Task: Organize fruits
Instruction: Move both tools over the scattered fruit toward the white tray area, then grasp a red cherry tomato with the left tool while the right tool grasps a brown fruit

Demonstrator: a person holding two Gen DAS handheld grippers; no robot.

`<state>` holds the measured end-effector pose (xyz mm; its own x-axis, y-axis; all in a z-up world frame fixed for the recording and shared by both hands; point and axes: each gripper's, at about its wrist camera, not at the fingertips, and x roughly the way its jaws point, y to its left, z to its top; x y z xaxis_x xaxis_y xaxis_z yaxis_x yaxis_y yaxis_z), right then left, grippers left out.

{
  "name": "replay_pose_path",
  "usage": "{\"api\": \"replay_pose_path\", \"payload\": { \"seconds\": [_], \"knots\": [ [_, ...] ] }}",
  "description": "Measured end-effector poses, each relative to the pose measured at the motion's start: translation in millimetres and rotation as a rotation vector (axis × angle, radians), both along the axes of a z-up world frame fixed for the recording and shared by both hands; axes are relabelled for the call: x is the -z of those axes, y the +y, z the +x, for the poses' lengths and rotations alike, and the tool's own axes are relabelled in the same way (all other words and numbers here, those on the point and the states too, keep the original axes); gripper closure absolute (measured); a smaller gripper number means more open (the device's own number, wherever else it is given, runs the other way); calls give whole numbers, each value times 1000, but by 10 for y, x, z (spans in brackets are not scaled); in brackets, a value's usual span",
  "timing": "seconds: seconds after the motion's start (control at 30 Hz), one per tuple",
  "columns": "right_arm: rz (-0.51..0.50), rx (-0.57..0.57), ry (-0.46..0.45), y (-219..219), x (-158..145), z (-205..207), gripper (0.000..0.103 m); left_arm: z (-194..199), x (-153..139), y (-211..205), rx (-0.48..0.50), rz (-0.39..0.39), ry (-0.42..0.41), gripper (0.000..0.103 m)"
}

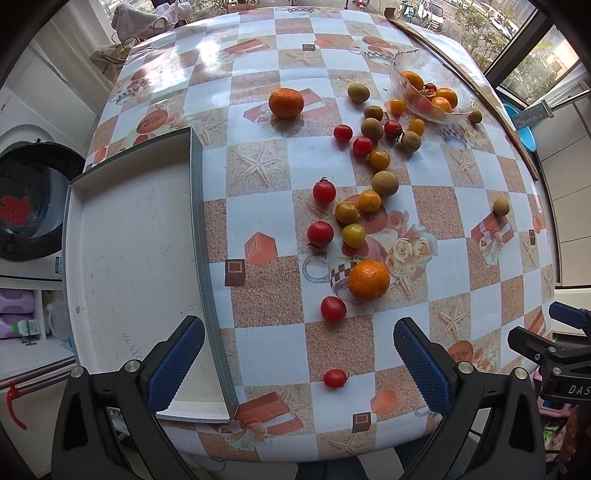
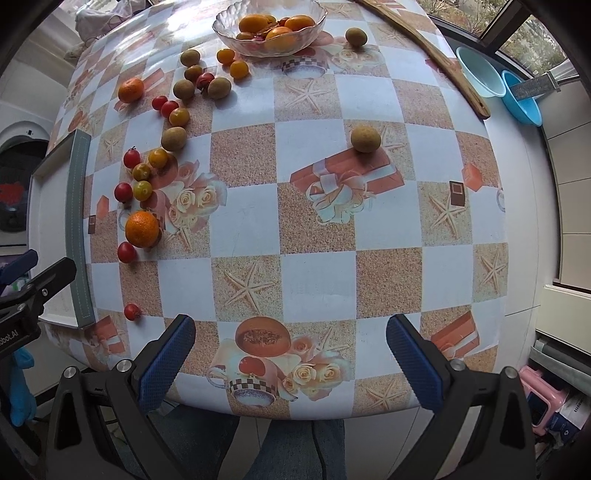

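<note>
Table (image 1: pixel 258 48): I see the checked cloth spread ahead of both claws, fruit scattered across it.
Tray (image 1: pixel 133 236): white and bare, ahead-left of my left gripper (image 1: pixel 299 360); its grey wall runs up between my spread fingers.
Glass bowl (image 2: pixel 269 29): far ahead of my right gripper (image 2: pixel 291 354), already holding a few oranges and tomatoes.
Near orange (image 1: pixel 368 280): just ahead of the left claw, slightly right of centre.
Nearest tomato (image 1: pixel 335 378): almost between the left fingertips (my likely first pick).
Claws: both wide open, nothing held.
Doing it well: I'd judge the first pick is not yet made. Centre the tomato between the pads, come down square, close softly (thin skin, and it rolls).
Left view only: the tray's whole floor.
Right view only: a lone brown fruit (image 2: pixel 365 138) ahead and slightly right of the right claw, and two blue basins (image 2: pixel 480 72) beyond the table edge.
</note>
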<state>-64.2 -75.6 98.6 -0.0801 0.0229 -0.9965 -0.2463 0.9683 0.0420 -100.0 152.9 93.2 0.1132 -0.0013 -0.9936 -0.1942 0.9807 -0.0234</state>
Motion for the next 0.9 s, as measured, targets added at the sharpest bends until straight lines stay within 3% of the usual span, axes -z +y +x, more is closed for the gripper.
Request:
{"api": "replay_pose_path", "payload": {
  "seconds": [0.37, 0.47, 0.73, 0.77, 0.83, 0.9],
  "knots": [
    [25, 43, -47, -97, 125, 348, 0, 448, 178, 56, 11, 12, -49, 0],
    [23, 64, -62, -157, 194, 478, 0, 624, 280, 63, -2, -2, -48, 11],
    [11, 100, -117, -297, 371, 884, 3, 965, 539, 102, -33, 8, -62, 11],
    [11, 103, -121, -301, 397, 936, 4, 988, 581, 102, -32, 9, -55, 12],
    [16, 106, -127, -302, 452, 1027, 9, 1029, 671, 93, -23, 6, -38, 26],
    [16, 107, -129, -304, 511, 1119, 11, 1049, 765, 87, -18, 4, -14, 27]
  ]
}}
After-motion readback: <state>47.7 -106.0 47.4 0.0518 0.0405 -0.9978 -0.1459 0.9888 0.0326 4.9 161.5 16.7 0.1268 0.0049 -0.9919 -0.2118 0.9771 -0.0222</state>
